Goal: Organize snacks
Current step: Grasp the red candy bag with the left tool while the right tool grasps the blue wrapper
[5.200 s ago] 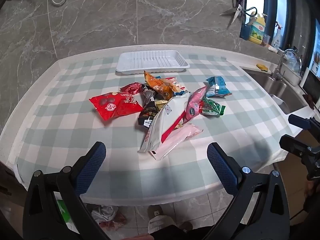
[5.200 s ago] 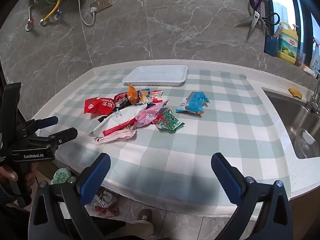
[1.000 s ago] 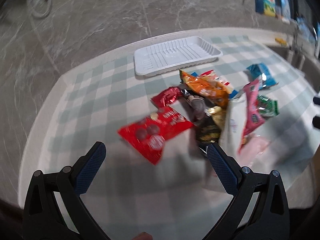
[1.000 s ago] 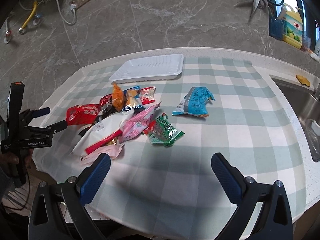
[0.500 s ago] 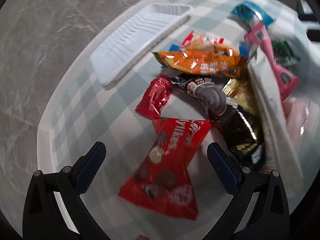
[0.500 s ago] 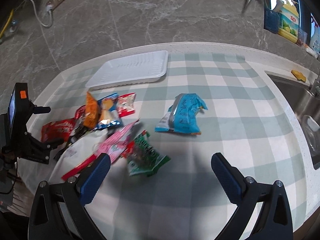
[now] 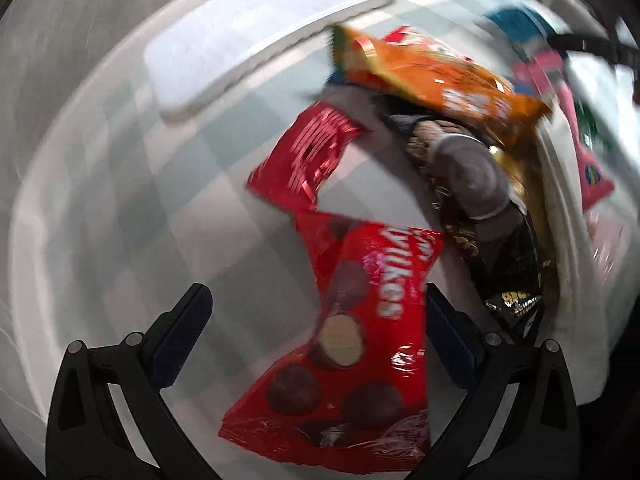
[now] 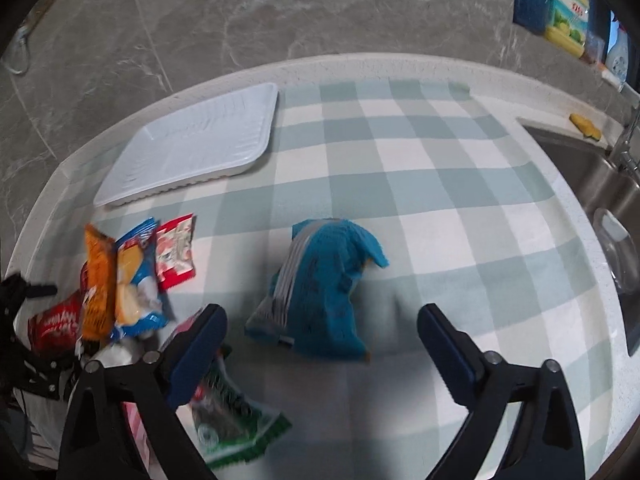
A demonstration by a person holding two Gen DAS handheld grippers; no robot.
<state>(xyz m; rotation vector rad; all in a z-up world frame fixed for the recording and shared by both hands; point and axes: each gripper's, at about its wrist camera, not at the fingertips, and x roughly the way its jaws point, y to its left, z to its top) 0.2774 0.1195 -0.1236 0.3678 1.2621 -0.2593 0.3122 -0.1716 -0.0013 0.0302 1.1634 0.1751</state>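
Observation:
In the left wrist view my left gripper [image 7: 316, 320] is open, its fingers on either side of a large red chocolate-ball bag [image 7: 352, 328] lying on the checked cloth. Beyond it lie a small red packet [image 7: 308, 160], an orange bag [image 7: 436, 80] and a black-and-gold packet [image 7: 500, 256]. In the right wrist view my right gripper [image 8: 320, 332] is open just over a blue snack bag [image 8: 324, 300]. The white tray [image 8: 192, 148] stands at the back left; it also shows in the left wrist view [image 7: 248, 36]. A green packet [image 8: 228, 424] lies under the right gripper's left finger.
A pile of snacks [image 8: 124, 276] lies at the left of the checked cloth [image 8: 440, 200]. The left gripper [image 8: 28, 336] shows at the left edge. A steel sink [image 8: 600, 184] is at the right. Bottles [image 8: 568, 20] stand by the marble wall.
Both grippers have moved in low over the snacks. The left one has closed in on the large red bag, the right one on the blue bag. Both stay open.

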